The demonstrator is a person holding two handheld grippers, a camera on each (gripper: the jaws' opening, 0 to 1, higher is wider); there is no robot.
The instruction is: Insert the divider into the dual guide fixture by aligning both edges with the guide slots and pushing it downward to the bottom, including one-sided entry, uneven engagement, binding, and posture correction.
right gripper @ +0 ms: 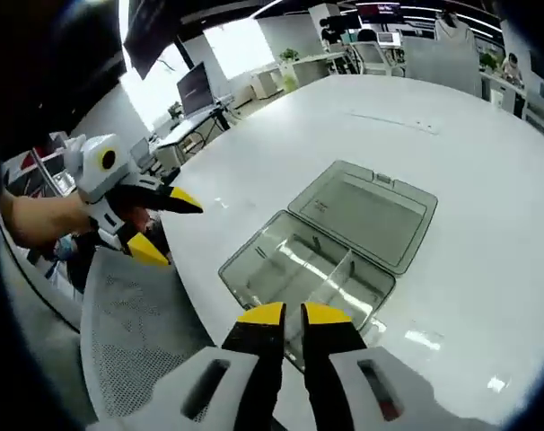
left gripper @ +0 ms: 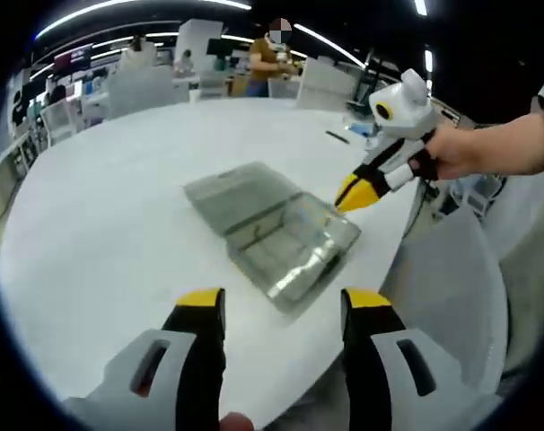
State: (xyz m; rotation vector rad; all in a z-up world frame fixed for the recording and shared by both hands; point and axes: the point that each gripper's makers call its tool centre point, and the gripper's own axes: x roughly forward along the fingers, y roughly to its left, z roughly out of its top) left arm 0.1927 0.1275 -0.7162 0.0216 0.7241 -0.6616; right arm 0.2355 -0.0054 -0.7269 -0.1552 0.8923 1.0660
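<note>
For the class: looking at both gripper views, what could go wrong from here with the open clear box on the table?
1. The box lies near the table edge; a downward push might tip or slide it off.
2. The right gripper looks nearly closed beside the box rim; it could nudge the box.
3. The left gripper hangs open, apart, so nothing braces the box.

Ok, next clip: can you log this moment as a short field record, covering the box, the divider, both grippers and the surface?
surface: round white table
box: clear grey plastic compartment box, hinged lid lying open flat beside it
divider: a clear partition stands inside the box; whether it is fully seated cannot be told
left gripper: jaws open, above the table's near edge, holding nothing
right gripper: jaws almost closed, nothing seen between them, hovering near the box's edge
nearby: grey mesh chair at the table edge
</note>
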